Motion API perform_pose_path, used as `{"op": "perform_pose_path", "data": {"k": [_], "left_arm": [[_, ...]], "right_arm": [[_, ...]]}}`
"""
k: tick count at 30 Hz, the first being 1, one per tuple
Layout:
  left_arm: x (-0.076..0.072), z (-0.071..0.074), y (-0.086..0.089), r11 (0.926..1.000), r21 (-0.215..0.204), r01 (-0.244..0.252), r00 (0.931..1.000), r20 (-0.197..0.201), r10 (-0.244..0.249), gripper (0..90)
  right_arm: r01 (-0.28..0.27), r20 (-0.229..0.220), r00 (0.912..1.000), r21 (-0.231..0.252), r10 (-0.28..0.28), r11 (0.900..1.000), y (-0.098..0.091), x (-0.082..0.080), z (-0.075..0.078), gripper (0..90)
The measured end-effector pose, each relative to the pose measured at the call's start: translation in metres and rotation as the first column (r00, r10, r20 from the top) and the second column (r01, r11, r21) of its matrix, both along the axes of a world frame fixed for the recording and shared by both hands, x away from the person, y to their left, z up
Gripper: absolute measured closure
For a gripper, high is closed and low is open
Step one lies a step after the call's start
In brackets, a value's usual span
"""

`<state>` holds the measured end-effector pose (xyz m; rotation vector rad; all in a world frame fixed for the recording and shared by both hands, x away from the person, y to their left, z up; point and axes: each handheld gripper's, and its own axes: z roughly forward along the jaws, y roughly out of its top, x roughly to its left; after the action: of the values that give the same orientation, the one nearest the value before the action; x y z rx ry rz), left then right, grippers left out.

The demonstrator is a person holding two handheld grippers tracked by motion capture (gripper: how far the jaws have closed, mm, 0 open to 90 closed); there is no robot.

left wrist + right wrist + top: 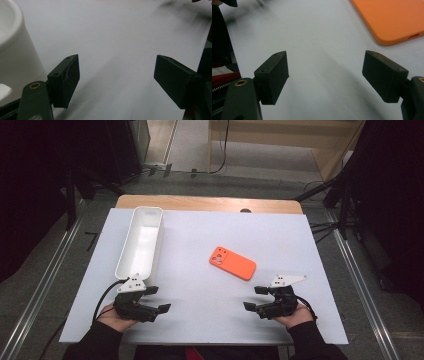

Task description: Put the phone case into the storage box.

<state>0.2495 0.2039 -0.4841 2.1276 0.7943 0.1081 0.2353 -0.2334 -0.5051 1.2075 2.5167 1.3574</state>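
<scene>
So, a quick count of what's laid out on the bench (200, 320), which is covered by a white sheet: one orange phone (232, 263) lying flat near the middle, camera side up, and one long white tray (140, 242) set along the left side, nothing seen inside it. Two tongs are held low at the near edge, one per hand. The left tongs (159, 300) are kept just beside the near end of the tray, jaws apart, nothing between them. The right tongs (255, 298) are parked near the phone but not touching it, jaws spread too, only bare sheet seen between them in the right gripper view.
</scene>
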Motion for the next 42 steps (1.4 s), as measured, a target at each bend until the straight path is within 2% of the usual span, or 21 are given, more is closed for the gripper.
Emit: {"op": "perform_pose_path", "data": {"k": [10,13,16,18,22,26,34,35,36,38,42], "left_arm": [[0.002,0.000,0.003,0.9999,-0.013,0.000,0.9999,-0.016,-0.001,20.9],[0.001,0.000,0.003,1.0000,-0.010,0.001,0.9999,-0.017,-0.001,20.9],[0.001,0.000,0.003,0.9999,-0.012,0.002,0.9998,-0.019,-0.002,20.9],[0.001,0.000,0.003,0.9999,-0.011,0.002,0.9998,-0.019,-0.002,20.9],[0.002,0.000,0.003,0.9999,-0.011,0.004,0.9996,-0.028,-0.004,20.9],[0.001,0.000,0.002,0.9998,-0.020,0.006,0.9990,-0.044,-0.007,20.9],[0.001,0.000,0.002,0.9998,-0.017,0.012,0.9991,-0.042,-0.013,20.9],[0.001,0.000,0.002,0.9998,-0.018,0.012,0.9991,-0.041,-0.012,20.9],[0.001,0.000,0.003,0.9998,-0.018,0.010,0.9991,-0.040,-0.011,20.9],[0.001,0.000,0.003,0.9998,-0.019,0.010,0.9991,-0.040,-0.011,20.9],[0.001,0.001,0.003,0.9997,-0.024,0.005,0.9992,-0.040,-0.006,20.9]], "right_arm": [[-0.027,0.016,0.9995,-0.015,0.027,0.9995,0.002,0.000,-0.002,19.5],[-0.041,0.004,0.9991,-0.027,0.042,0.9988,0.002,-0.001,-0.003,19.3],[-0.059,-0.030,0.9979,-0.028,0.058,0.9979,0.003,0.001,-0.004,15.7],[-0.052,-0.029,0.9983,-0.038,0.051,0.9979,0.002,0.002,-0.003,11.6],[-0.056,-0.021,0.9982,-0.034,0.055,0.9979,-0.001,0.004,-0.002,11.1],[-0.062,-0.019,0.9979,-0.060,0.061,0.9963,-0.004,0.005,-0.002,11.0],[-0.047,-0.022,0.9987,-0.048,0.046,0.9977,-0.011,0.012,0.001,8.6],[-0.055,-0.024,0.9982,-0.045,0.054,0.9975,-0.012,0.014,0.002,6.6],[-0.055,-0.028,0.9981,-0.048,0.054,0.9973,-0.012,0.015,0.004,0.2],[-0.052,-0.021,0.9985,-0.060,0.051,0.9968,-0.012,0.016,0.005,0.0],[-0.042,0.003,0.9991,-0.042,0.042,0.9982,-0.014,0.021,0.011,0.0]]}}
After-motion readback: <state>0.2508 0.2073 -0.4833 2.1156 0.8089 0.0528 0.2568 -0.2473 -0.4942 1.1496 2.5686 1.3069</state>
